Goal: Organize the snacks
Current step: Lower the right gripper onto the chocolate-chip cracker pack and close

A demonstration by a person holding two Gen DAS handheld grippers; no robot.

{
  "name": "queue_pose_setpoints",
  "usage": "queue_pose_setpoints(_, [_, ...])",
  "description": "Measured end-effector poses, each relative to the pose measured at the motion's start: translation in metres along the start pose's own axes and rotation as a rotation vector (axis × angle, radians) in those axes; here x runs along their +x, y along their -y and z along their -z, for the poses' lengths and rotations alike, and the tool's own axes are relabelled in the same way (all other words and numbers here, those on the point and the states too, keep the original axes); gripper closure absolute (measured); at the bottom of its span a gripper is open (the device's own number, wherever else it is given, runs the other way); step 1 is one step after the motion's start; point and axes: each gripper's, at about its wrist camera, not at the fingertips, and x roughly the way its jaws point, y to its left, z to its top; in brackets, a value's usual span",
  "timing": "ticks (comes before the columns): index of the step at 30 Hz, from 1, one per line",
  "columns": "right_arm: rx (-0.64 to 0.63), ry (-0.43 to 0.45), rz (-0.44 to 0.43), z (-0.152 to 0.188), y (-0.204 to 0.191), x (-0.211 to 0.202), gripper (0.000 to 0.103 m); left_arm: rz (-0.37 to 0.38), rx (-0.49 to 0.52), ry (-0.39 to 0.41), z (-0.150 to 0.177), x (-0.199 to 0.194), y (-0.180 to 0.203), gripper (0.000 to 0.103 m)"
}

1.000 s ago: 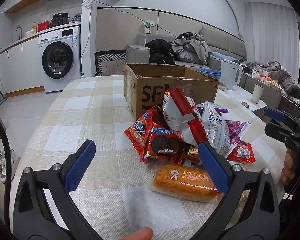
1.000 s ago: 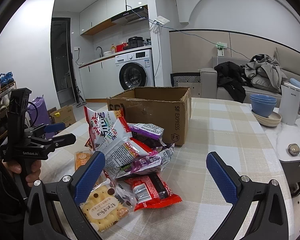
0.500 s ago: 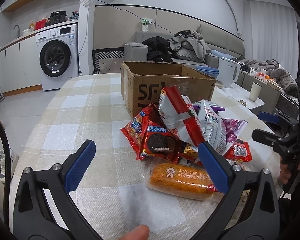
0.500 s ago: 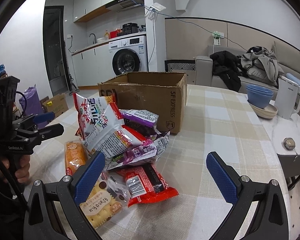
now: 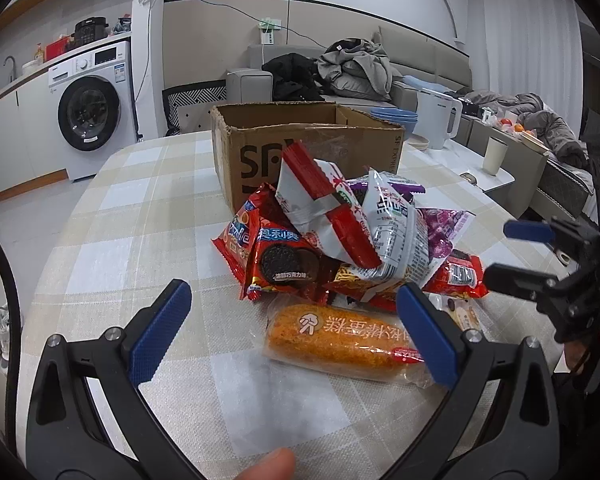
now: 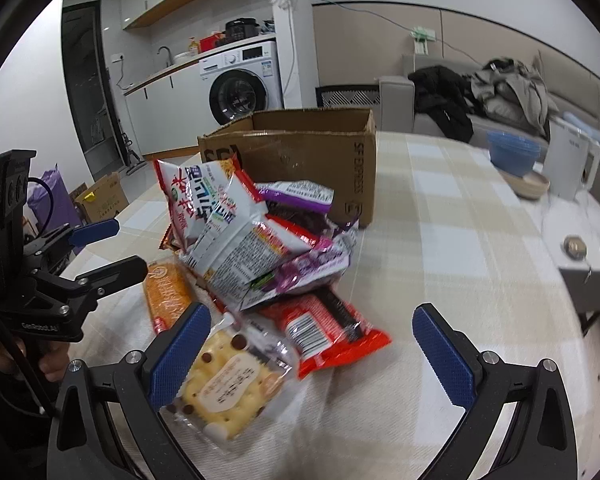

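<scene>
Lying in a heap on the checked table [image 5: 140, 216] are the snacks [image 5: 340, 232], just in front of an open box [image 5: 304, 148]. The box is sitting on the far side of the heap and its near wall is touching the bags at the back. A red and white bag [image 5: 320, 204] is leaning on top of the pile. A red cookie pack [image 5: 284, 264] is lying at the left of the heap. An orange cake [image 5: 340, 340] in a clear wrap is lying nearest, flat on the table.

The left gripper [image 5: 300, 332] is hanging wide open and is holding nothing. The cake is lying between its blue fingers [image 5: 160, 328], but I am not sure they are down at its level.

The right gripper [image 6: 312, 356] is also spread wide and is gripping nothing. A yellow biscuit pack [image 6: 228, 388] is lying just beside its left finger. A red bar [image 6: 328, 332] is lying between its fingers, farther out.

A white kettle [image 5: 440, 120] and blue bowls [image 5: 396, 116] are sitting far off to the right, well apart from the snacks.
</scene>
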Motion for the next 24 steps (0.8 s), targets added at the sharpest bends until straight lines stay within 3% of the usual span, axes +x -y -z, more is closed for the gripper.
queue_pose_setpoints(9, [0.105,-0.105,-0.058,0.028,-0.011,0.006,0.001,-0.007,-0.002,0.000,0.007,0.000,0.003,0.001])
queue_pose_setpoints(15, [0.168,-0.161,-0.118,0.042,-0.015,0.015,0.011,-0.008,-0.002,-0.002,0.008,0.000,0.002,0.001])
queue_pose_setpoints(24, [0.148,-0.162,-0.141,0.040,-0.034,0.019,0.016,-0.013,-0.012,-0.001,0.008,-0.005,-0.001,0.001])
